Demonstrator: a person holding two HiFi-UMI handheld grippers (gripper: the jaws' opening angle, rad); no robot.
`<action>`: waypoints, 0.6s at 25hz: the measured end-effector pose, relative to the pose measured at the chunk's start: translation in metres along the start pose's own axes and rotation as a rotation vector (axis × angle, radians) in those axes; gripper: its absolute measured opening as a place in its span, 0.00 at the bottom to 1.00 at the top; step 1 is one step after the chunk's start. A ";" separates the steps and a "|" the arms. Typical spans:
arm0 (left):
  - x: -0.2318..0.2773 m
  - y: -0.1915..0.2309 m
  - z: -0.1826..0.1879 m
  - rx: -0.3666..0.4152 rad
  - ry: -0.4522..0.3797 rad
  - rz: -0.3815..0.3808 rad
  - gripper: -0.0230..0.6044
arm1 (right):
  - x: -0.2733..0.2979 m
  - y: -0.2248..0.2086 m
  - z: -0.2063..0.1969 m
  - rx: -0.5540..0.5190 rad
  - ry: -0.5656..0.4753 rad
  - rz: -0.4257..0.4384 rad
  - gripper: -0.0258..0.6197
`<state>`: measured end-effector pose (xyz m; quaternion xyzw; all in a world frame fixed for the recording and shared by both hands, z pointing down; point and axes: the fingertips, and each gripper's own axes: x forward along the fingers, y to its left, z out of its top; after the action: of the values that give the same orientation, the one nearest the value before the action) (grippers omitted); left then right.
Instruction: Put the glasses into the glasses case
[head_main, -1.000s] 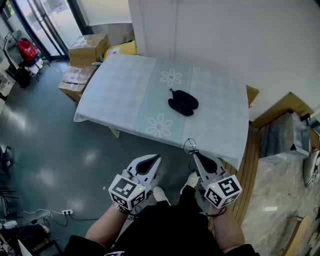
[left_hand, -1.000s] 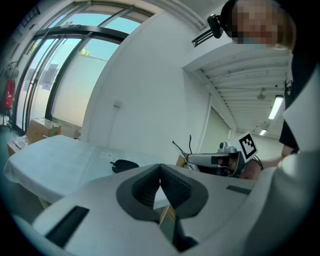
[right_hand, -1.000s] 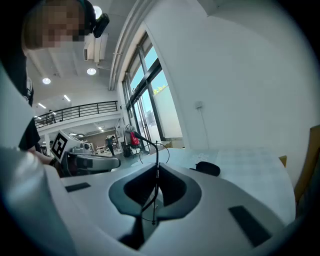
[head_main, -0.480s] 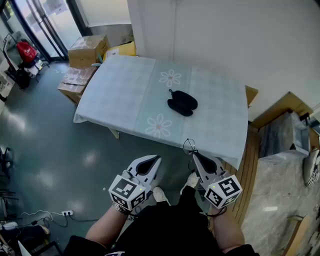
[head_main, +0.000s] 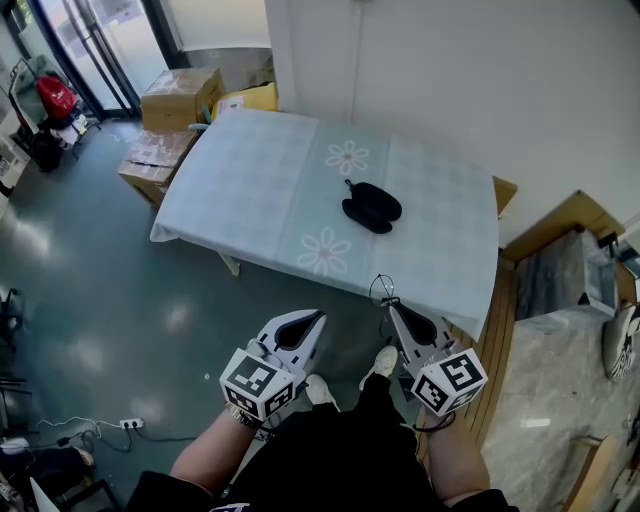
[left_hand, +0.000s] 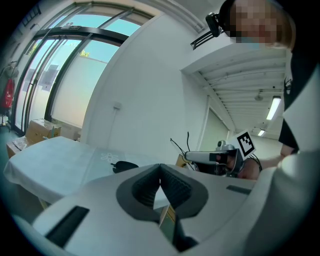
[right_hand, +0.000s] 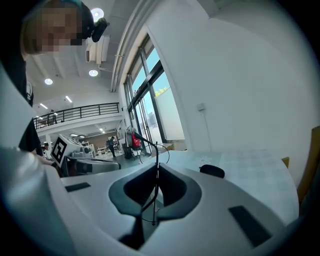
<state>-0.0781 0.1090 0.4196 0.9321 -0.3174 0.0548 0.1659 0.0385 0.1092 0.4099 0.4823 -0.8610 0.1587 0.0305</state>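
A black glasses case (head_main: 370, 207) lies open on the light blue tablecloth of the table (head_main: 250, 180), well ahead of both grippers. The case also shows small and dark in the left gripper view (left_hand: 124, 165) and in the right gripper view (right_hand: 212, 171). My right gripper (head_main: 390, 308) is shut on thin wire-framed glasses (head_main: 381, 291), held in the air before the table's near edge. In the right gripper view the glasses (right_hand: 156, 150) stick up from between the closed jaws. My left gripper (head_main: 318, 318) hangs beside it over the floor, shut and empty.
Cardboard boxes (head_main: 180, 95) stand on the floor at the table's far left corner. A white wall runs along the table's far side. A wooden box (head_main: 560, 215) sits to the right of the table. A power strip (head_main: 130, 424) lies on the floor at the lower left.
The head view has shifted a little, so the table and case sit slightly lower and to the right. Both grippers hold their places, and the glasses stay gripped.
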 end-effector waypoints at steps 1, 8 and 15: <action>-0.002 0.001 0.001 0.000 -0.003 0.001 0.08 | 0.001 0.002 0.000 -0.001 -0.001 0.000 0.09; -0.013 0.004 0.007 0.007 -0.018 -0.004 0.08 | 0.007 0.014 0.006 -0.011 -0.010 0.000 0.09; -0.007 0.004 0.010 0.000 -0.026 -0.004 0.08 | 0.010 0.011 0.009 -0.023 0.006 0.011 0.09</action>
<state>-0.0859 0.1066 0.4095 0.9334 -0.3176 0.0424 0.1617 0.0250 0.1030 0.4006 0.4768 -0.8653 0.1503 0.0375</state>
